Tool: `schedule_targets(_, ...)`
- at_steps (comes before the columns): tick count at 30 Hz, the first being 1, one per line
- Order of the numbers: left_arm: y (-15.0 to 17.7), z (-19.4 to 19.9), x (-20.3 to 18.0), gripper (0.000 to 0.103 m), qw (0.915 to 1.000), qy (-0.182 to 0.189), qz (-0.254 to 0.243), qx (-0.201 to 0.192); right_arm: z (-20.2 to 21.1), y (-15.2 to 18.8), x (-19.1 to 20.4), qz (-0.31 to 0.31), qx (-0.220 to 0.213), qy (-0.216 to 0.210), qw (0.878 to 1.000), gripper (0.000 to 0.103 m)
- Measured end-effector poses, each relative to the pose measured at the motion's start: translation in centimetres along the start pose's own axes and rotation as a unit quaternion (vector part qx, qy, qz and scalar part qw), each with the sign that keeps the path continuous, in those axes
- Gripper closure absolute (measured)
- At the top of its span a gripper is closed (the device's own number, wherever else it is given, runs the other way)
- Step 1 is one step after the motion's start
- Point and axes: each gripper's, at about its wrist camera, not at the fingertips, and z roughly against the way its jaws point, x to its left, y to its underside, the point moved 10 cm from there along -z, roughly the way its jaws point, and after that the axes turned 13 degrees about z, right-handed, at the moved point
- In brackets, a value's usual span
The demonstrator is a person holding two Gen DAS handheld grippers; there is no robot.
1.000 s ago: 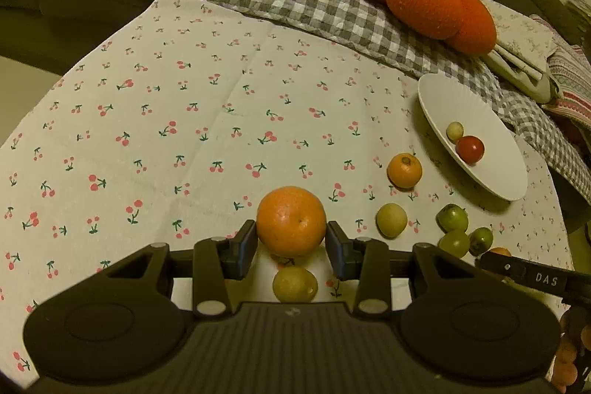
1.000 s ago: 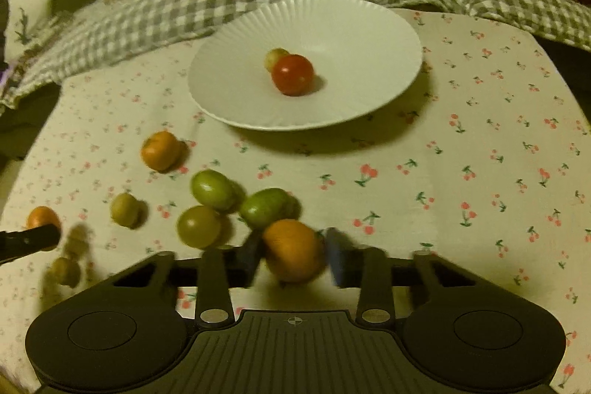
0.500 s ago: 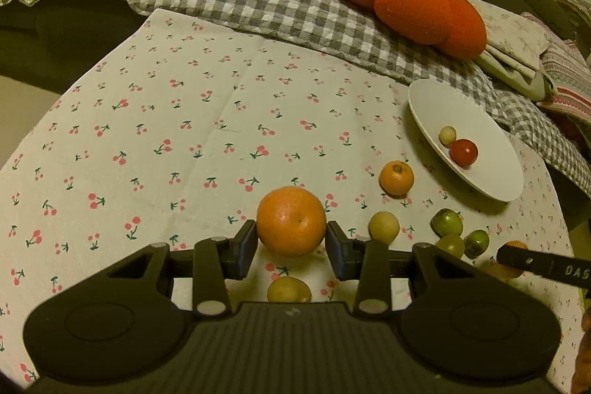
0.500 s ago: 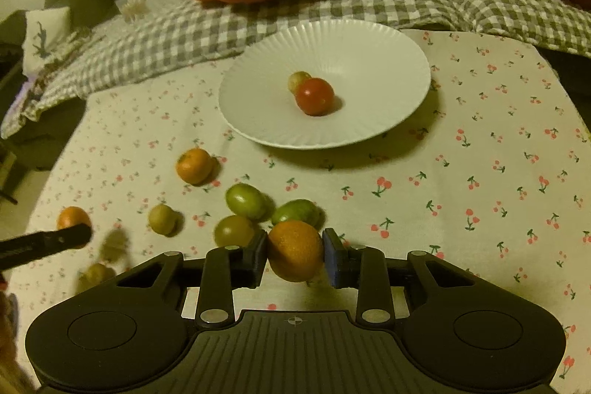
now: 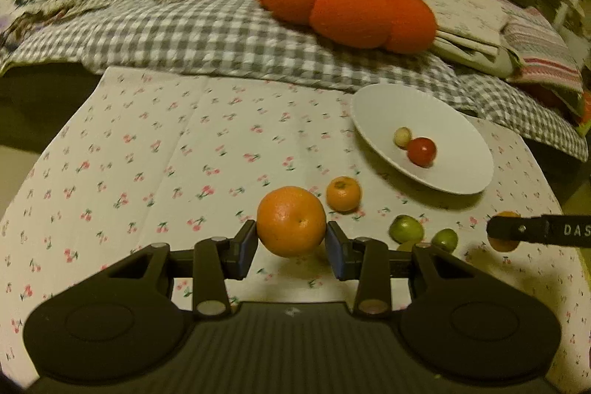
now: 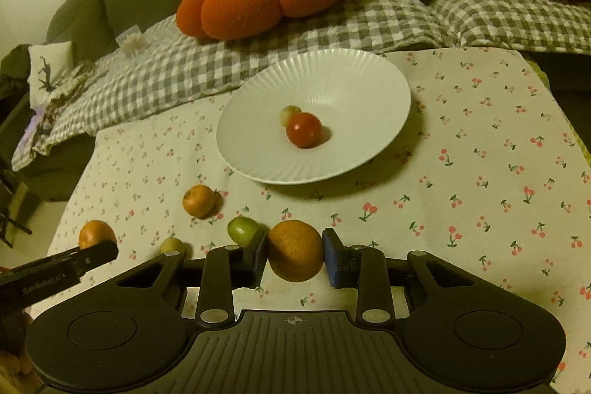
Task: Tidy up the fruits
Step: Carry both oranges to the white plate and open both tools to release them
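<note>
My left gripper (image 5: 291,242) is shut on a large orange (image 5: 291,220) and holds it above the cherry-print cloth. My right gripper (image 6: 294,252) is shut on a smaller orange (image 6: 295,248), also off the cloth. The white ribbed plate (image 6: 369,69) stands beyond it, with a red tomato (image 6: 303,130) and a small pale fruit (image 6: 290,114) inside. In the left wrist view the plate (image 5: 369,113) lies ahead to the right. On the cloth lie a tangerine (image 6: 198,201), a green fruit (image 6: 242,230) and a small yellowish fruit (image 6: 171,245).
An orange pumpkin-shaped cushion (image 5: 347,8) and folded linen lie on a grey checked blanket (image 5: 184,24) over the sofa behind the table. The right gripper's finger (image 5: 535,233) reaches in from the right, past two green fruits (image 5: 406,228). The table's edge falls away at the left.
Both grippers have risen with their oranges, so the loose fruit sits lower in view. The left gripper has swung toward the plate and the sofa. Neither grip has changed.
</note>
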Motion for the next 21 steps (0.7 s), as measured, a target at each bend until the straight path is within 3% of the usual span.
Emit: schedule_targets(21, -1.2, -1.8, -7.5, 0.065, 0.9946, 0.000, -0.101, -0.024, 1.2, -1.8, -2.1, -0.029, -0.028, -0.001, 0.999, 0.073)
